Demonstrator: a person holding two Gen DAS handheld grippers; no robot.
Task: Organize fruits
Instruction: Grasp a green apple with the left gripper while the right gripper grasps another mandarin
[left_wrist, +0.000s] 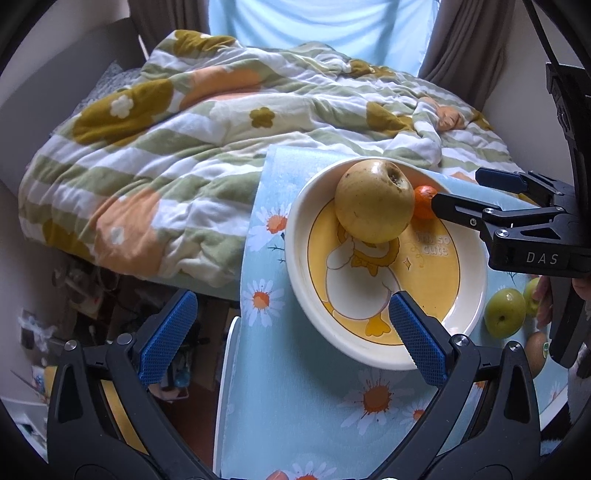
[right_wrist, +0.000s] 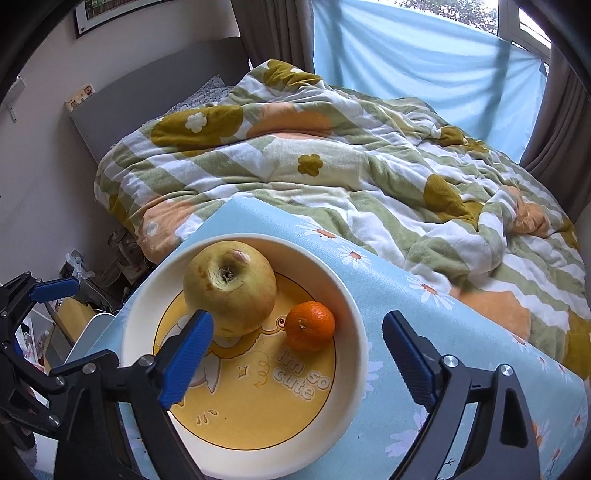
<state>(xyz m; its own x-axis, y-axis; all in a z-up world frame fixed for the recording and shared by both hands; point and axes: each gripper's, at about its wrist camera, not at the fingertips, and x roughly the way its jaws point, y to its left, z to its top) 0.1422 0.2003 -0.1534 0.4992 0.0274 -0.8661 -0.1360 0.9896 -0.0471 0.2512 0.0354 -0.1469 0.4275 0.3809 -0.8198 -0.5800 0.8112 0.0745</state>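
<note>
Right gripper (right_wrist: 295, 350) over the plate (right_wrist: 354, 332), jaws spread, empty — tangerine (right_wrist: 310, 325) sits free at the apple's (right_wrist: 229, 286) four o'clock. Left gripper (left_wrist: 291, 336) spread too. Lift straight up before swinging toward the green fruits (left_wrist: 504, 312) on the desk (left_wrist: 295, 406) — avoid nudging either.

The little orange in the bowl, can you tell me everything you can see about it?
The small orange is round, bright and dimpled, with a tiny stem dot facing the right wrist camera. It sits loose inside the duck bowl, near the wall, just beside the big yellow apple. Whether the two touch is unclear. No gripper is holding it.
</note>
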